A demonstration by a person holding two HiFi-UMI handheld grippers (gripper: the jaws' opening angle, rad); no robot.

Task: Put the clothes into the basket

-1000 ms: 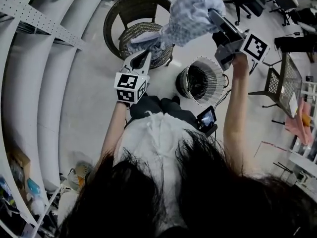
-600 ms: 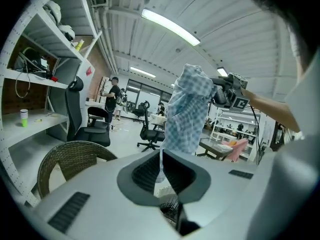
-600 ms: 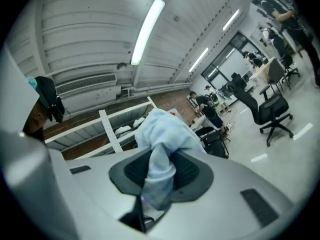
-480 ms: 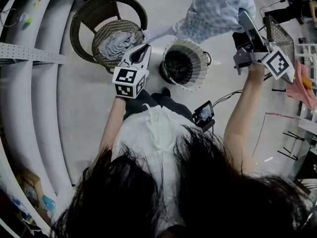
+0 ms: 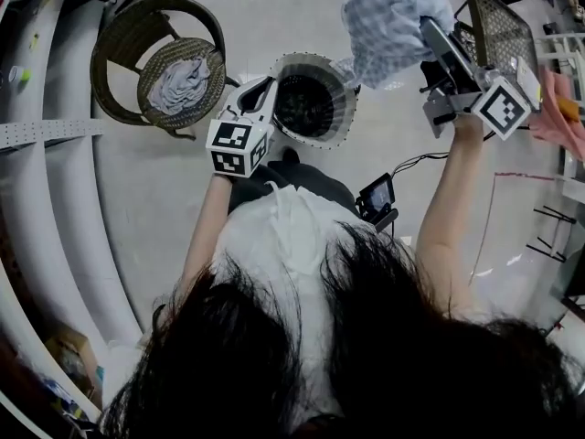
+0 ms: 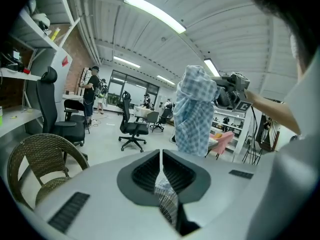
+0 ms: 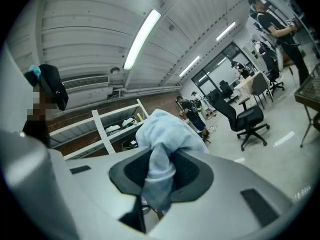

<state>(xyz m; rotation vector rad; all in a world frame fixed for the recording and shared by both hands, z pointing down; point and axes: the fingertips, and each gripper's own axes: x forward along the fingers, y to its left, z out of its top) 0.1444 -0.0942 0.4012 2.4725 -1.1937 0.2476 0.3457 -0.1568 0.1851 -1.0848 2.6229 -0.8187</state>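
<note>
Your right gripper [image 5: 428, 33] clamps the checked shirt [image 5: 388, 16] high at one o'clock, and your left gripper [image 5: 265, 88] pinches its trailing end beside the basket [image 5: 322, 67] at twelve, probably so the cloth hangs clear for dropping in.

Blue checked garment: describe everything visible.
The pale blue checked fabric garment hangs bunched and crumpled in the air. The right gripper is shut on its upper bunch; the left gripper pinches a thin strip of it. It is beside the round ribbed basket, not inside.
</note>
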